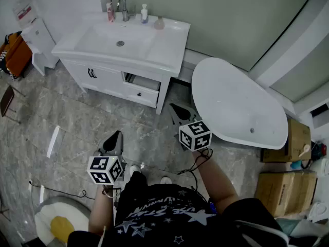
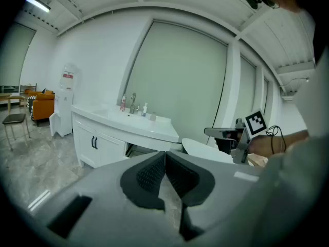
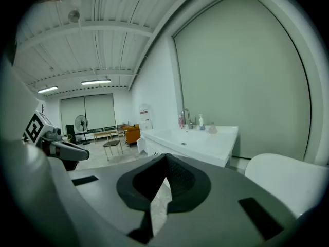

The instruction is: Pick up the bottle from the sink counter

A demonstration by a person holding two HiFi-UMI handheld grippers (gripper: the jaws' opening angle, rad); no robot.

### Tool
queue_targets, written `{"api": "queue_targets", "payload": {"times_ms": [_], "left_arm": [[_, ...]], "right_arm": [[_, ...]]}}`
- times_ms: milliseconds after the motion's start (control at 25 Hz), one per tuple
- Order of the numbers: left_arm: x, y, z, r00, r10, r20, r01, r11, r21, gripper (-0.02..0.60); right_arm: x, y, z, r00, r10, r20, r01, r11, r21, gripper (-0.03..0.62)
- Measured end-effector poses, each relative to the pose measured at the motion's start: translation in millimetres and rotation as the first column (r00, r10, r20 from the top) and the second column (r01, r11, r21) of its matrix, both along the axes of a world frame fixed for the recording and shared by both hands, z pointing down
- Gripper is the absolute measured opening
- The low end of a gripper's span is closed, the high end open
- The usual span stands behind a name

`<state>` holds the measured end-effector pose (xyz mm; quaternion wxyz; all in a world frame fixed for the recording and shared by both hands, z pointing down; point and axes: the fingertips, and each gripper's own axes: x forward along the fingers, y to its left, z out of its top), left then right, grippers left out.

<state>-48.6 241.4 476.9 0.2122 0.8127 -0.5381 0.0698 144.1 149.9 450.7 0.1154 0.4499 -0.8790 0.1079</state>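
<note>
Three bottles stand at the back of the white sink counter: a pink one left of the faucet, a white pump bottle to its right, and a small clear flask-shaped one. They also show far off as the pink bottle and the pump bottle. Both grippers hang over the floor well short of the vanity. My left gripper is shut and empty, its pads meeting. My right gripper, nearer the vanity's right corner, is shut too, with nothing between its pads.
A chrome faucet stands between the bottles. One vanity drawer is pulled partly out. A white bathtub lies to the right, with cardboard boxes beyond. A white cabinet and an orange seat stand left. Cables trail across the floor.
</note>
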Motion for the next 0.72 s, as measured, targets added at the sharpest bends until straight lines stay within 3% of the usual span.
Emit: {"api": "queue_targets", "payload": {"times_ms": [360,600,720], "left_arm": [[-45,-33,10,1.0,0.011,-0.009,-0.012,1.0,-0.011,0.02],[-88,-51,14,0.999,0.029,-0.027,-0.029,0.999,-0.013,0.02],[-106,-62,13,0.999,0.046,-0.026,-0.047,0.999,-0.006,0.02]], "right_arm": [[-37,-32,8,0.999,0.053,-0.004,-0.053,0.999,-0.01,0.002],[-64,-57,-6,0.99,0.12,0.072,-0.121,0.992,0.019,0.002],[-72,-67,-14,0.985,0.161,0.065,-0.163,0.986,0.041,0.003]]}}
